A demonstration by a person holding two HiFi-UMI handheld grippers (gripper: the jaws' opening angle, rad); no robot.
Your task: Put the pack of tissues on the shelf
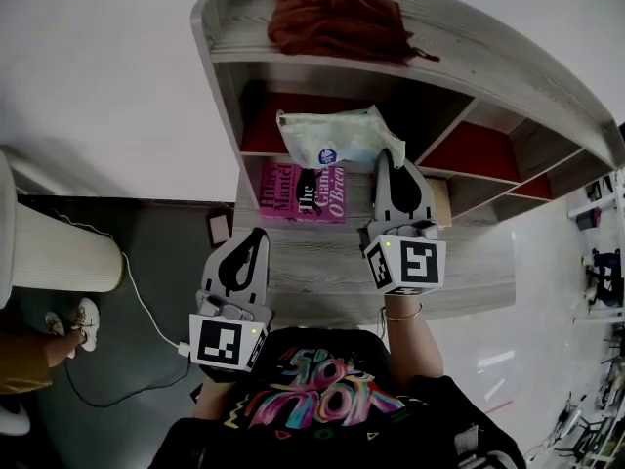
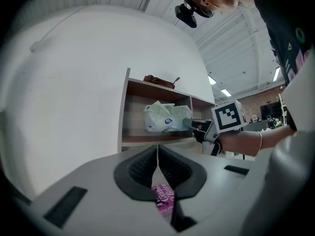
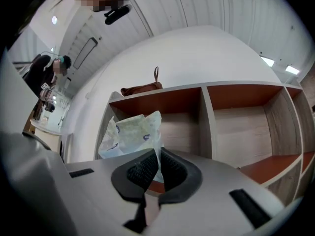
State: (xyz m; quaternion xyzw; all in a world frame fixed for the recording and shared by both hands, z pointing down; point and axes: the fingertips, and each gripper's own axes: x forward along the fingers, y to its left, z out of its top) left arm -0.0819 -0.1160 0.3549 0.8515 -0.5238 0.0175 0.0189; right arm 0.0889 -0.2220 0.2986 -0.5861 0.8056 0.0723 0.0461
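Observation:
The pack of tissues [image 1: 337, 137], pale green plastic with a blue round label, hangs at the mouth of the shelf's [image 1: 227, 55] left compartment. My right gripper [image 1: 391, 156] is shut on the pack's right edge, a fold of the wrapper pinched between its pads [image 3: 147, 168]. The left gripper view shows the pack [image 2: 165, 118] just above the compartment's floor; whether it rests there I cannot tell. In the right gripper view the pack [image 3: 130, 132] covers that compartment's opening. My left gripper [image 1: 259, 234] is shut with nothing in it, level over the table's left front.
A pink book [image 1: 303, 191] lies on the wooden table [image 1: 322, 272] under the pack. A red-brown bag [image 1: 337, 20] sits on the shelf top. The compartments to the right [image 3: 241, 127] stand bare. A small box [image 1: 441, 201] is at the shelf foot. A white cylinder [image 1: 54, 247] and cable [image 1: 146, 311] are on the floor left.

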